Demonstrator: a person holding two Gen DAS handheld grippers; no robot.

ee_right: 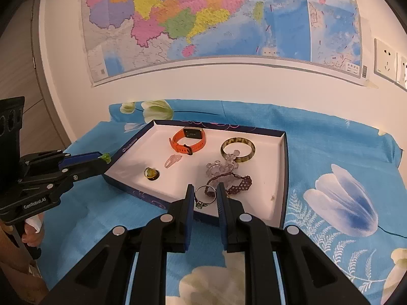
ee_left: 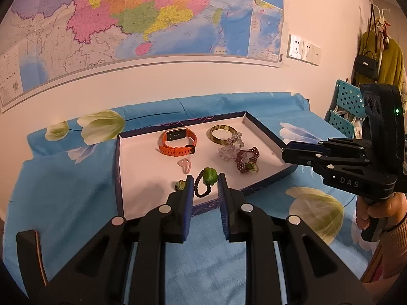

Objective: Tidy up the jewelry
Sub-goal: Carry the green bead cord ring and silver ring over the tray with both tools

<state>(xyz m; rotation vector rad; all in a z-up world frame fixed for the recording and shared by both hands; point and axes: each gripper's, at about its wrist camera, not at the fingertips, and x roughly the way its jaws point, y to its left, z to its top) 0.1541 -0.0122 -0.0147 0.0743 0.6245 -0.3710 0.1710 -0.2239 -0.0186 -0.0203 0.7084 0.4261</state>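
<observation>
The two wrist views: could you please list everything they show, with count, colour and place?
box lid tray: one, navy outside and white inside, on the bedsheet.
smartwatch: one, orange, far part of tray.
bangle: one, amber-green, far right of tray.
crystal cluster: one, pale purple, before the bangle.
beaded bracelet: one, maroon, near right of tray.
pink charm: one, tray centre.
amber piece: one, yellow-green, left of tray.
green-bead bracelet: one, dark beads, in the left gripper.
silver ring: one, in the right gripper.
bedsheet: one, blue floral.
map: one, multicoloured, on the wall.
hand: one, on the right gripper's handle.
</observation>
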